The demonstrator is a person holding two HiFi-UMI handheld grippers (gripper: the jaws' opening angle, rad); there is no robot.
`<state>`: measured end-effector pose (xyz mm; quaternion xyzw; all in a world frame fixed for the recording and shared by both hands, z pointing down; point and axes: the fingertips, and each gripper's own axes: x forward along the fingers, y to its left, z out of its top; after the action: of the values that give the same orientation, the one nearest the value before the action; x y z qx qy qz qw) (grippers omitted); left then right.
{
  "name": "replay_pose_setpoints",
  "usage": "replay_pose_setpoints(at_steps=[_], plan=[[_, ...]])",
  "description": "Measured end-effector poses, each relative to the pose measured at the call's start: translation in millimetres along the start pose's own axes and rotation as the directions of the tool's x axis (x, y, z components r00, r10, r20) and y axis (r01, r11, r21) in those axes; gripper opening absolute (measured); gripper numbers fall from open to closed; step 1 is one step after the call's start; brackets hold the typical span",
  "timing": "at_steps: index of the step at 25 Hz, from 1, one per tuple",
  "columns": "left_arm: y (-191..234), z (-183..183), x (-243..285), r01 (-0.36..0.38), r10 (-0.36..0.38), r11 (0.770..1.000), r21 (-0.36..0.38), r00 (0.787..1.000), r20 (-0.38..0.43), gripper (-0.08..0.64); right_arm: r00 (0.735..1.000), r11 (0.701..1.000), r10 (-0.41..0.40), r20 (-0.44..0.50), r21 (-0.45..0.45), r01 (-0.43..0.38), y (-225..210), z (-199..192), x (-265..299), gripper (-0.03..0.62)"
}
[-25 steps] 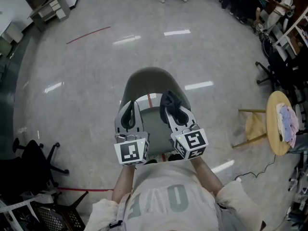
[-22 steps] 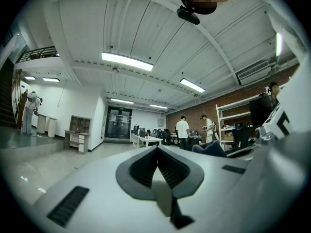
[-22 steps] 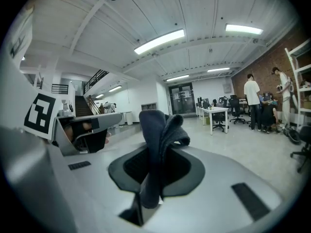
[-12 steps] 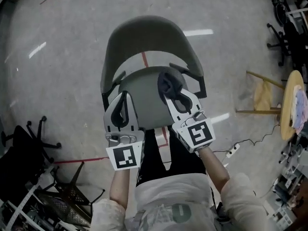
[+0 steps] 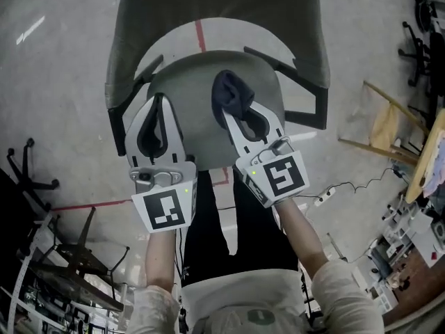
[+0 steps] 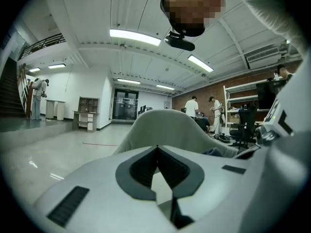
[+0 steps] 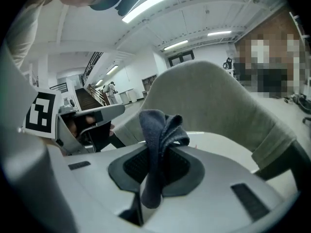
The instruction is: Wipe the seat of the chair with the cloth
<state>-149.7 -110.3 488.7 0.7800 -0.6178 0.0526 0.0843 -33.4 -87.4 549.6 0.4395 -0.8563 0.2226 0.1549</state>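
Left gripper (image 5: 156, 104), jaws closed tip to tip with nothing between them, is positioned over the 9 o'clock edge of the grey chair seat (image 5: 195, 99). It points toward 12 o'clock, where the backrest (image 5: 208, 5) stands. Right gripper (image 5: 235, 117), set toward 4 o'clock of the seat centre, has its jaws clamped on a dark blue cloth (image 5: 233, 92); the cloth bunches out past the jaw tips and sits over the seat just toward 2 o'clock of centre, and contact between cloth and seat cannot be confirmed in any view.
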Motion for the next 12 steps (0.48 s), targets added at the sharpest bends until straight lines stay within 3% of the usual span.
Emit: replay_pose_setpoints(at_steps=[5, 12], plan=[[5.4, -25.1, 1.2, -0.016, 0.016, 1.000, -0.018, 1.000, -0.025, 0.011, 0.999, 1.000, 0.006, -0.048, 0.026, -0.005, -9.7, -25.7, 10.9, 0.054], [10.7, -22.3, -0.9, -0.014, 0.013, 1.000, -0.014, 1.000, -0.026, 0.011, 0.997, 0.998, 0.007, -0.073, 0.067, -0.002, -11.5, -36.0, 19.1, 0.054]])
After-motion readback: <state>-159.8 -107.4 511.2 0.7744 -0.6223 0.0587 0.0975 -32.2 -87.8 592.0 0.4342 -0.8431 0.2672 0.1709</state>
